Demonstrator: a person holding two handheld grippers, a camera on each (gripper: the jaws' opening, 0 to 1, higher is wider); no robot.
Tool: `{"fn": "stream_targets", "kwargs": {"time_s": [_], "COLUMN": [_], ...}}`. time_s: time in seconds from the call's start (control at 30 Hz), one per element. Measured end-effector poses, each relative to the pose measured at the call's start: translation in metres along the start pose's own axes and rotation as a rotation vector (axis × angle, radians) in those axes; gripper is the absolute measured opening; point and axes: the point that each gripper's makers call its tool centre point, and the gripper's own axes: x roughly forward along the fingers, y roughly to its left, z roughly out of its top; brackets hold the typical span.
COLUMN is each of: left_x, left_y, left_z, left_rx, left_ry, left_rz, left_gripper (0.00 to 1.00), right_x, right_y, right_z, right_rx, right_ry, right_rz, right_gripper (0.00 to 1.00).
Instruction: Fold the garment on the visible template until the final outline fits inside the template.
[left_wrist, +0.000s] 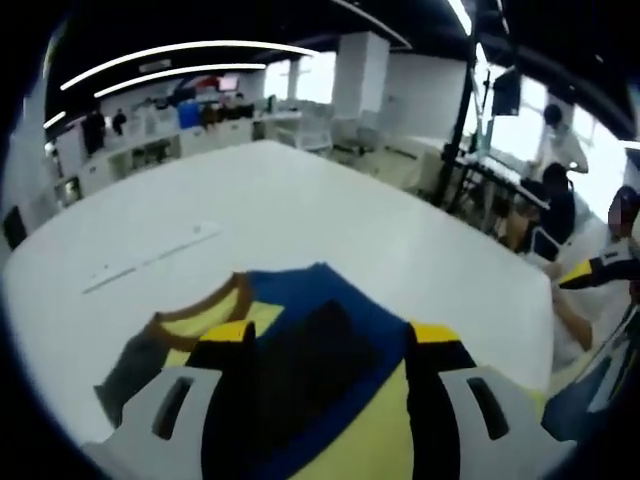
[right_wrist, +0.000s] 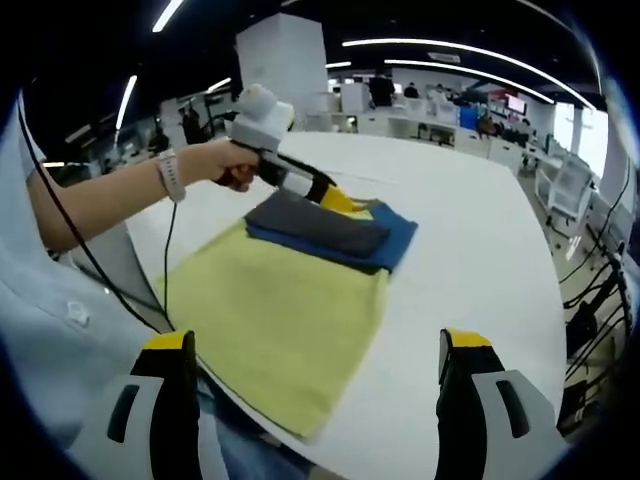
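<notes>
The garment (right_wrist: 280, 310) lies flat on the white table (right_wrist: 480, 230). It has a yellow body, a blue shoulder part (right_wrist: 398, 238) and a dark grey sleeve (right_wrist: 320, 225) folded across the top. Its brown collar (left_wrist: 200, 308) is at the left of the left gripper view. My left gripper (left_wrist: 332, 335) is open, low over the grey sleeve (left_wrist: 320, 350) and blue cloth; a hand holds this left gripper (right_wrist: 335, 198) at the garment's far end. My right gripper (right_wrist: 318, 345) stands open above the yellow hem, with nothing between its jaws. Faint line marks (left_wrist: 150, 258) cross the table beyond the collar.
The yellow hem reaches the table's near edge (right_wrist: 330, 430). A person's forearm with a watch (right_wrist: 170, 172) and a black cable (right_wrist: 165, 250) cross the left side. Seated people (left_wrist: 555, 200) and a black stand (left_wrist: 460, 130) are beside the table's right edge.
</notes>
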Motion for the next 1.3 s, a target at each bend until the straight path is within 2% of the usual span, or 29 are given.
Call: {"fn": "stream_targets", "kwargs": {"time_s": [0.63, 0.73, 1.07, 1.3], "left_x": [-0.044, -0.051, -0.073, -0.091], "left_y": [0.005, 0.008, 0.013, 0.018], "left_z": [-0.001, 0.001, 0.002, 0.003], "left_rx": [0.054, 0.069, 0.074, 0.093], "left_ry": [-0.006, -0.02, -0.036, -0.047], "left_rz": [0.009, 0.02, 0.027, 0.045], "left_gripper": [0.69, 0.67, 0.76, 0.77], "right_x": [0.004, 0.005, 0.007, 0.008], "right_y": [0.008, 0.01, 0.017, 0.017], "right_z": [0.004, 0.005, 0.005, 0.008], "right_rx": [-0.022, -0.021, -0.017, -0.023], "right_ry": [0.009, 0.006, 0.01, 0.008], "right_rz": [0.009, 0.011, 0.009, 0.002], "right_gripper": [1.0, 1.0, 1.0, 1.0]}}
